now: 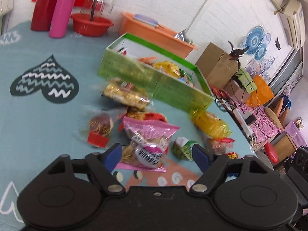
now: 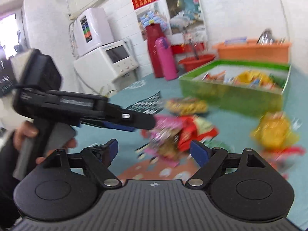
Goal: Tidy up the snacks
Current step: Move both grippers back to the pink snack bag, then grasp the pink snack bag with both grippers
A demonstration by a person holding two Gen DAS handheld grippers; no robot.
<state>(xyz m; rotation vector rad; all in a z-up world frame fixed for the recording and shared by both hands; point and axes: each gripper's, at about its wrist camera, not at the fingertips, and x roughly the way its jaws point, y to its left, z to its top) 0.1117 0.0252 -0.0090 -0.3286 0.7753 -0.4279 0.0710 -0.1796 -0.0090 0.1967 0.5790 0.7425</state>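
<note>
L gripper (image 1: 156, 152) jaws wide apart, empty; pink bag (image 1: 148, 142) lies on table (image 1: 48, 119) btwn them, just ahead. R gripper (image 2: 153, 151) also spread, nothing held. Green box (image 1: 154, 80) w/ snacks beyond.

One green box (image 1: 154, 77) — two flasks (image 1: 61, 9)

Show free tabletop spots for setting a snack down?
Bare cloth left of the snack pile, around the dark heart print, up to the pink bottle. Crowded between the left claw and green box.
</note>
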